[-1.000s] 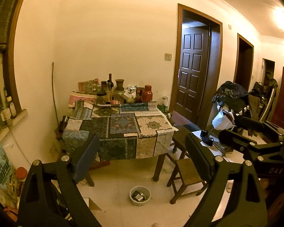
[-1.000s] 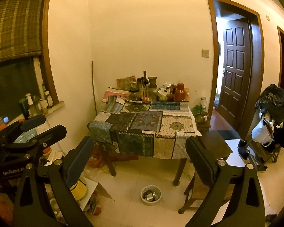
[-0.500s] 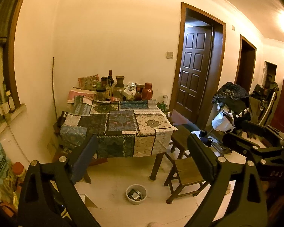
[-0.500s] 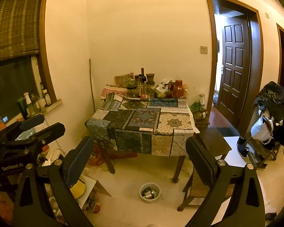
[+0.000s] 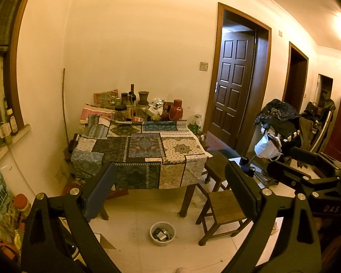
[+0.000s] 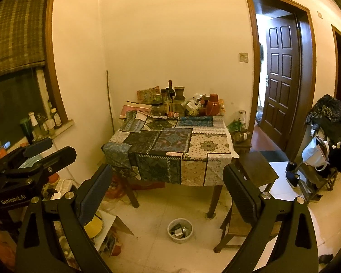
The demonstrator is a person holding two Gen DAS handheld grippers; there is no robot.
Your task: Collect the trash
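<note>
Left wrist view is showing the left gripper (image 5: 170, 182) held high, well apart from everything, its fingers (image 5: 97, 191) standing wide open and holding nothing. Right wrist view is giving the same picture: the right gripper (image 6: 168, 186) is hanging in the air with fingers (image 6: 243, 195) spread and empty.

The trash is lying in a small white bowl (image 6: 180, 230) on the floor, just in front of the table (image 6: 170, 150) and beside a low wooden stool (image 5: 225, 209). What the bowl holds is too small to identify; it looks like dark scraps and something metallic. More litter, cardboard and a yellow item (image 6: 92, 227), is lying on the floor under the window.

Risks, as judged from here:
- The patchwork cloth (image 5: 138, 152) is hanging over the table edge; a gripper coming down close could be snagging it and dragging the bottles and jars (image 5: 131, 107) at the far end.
- The stool and table leg (image 5: 186, 200) are crowding the bowl, so a wide-open approach may be knocking into them.
- The bowl looks light; a pinch on its rim may be tipping it and spilling the contents.
- Both grippers are sitting close together, so they may be colliding on the way down.
</note>
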